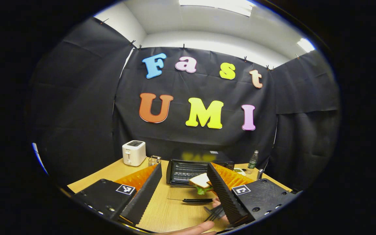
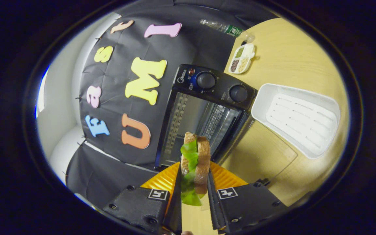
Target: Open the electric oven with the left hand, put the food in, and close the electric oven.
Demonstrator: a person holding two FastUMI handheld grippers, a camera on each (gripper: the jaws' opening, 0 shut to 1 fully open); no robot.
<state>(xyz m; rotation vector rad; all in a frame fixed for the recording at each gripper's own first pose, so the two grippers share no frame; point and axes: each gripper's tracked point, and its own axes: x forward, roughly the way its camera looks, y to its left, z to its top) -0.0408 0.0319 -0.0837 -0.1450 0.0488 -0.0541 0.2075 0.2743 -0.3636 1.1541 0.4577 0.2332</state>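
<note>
The black electric oven stands at the back of the wooden table, door down and wire rack showing. My left gripper is open in front of it, with nothing between its fingers. A sandwich with green lettuce hovers before the oven mouth, beside my left gripper's right finger. In the right gripper view my right gripper is shut on the sandwich, which stands on edge between the fingers and points at the open oven. The glass door lies lowered toward me.
A white toaster stands at the back left and a bottle at the back right. A white tray lies beside the oven, with a small compartment dish beyond it. A hand shows at the bottom edge.
</note>
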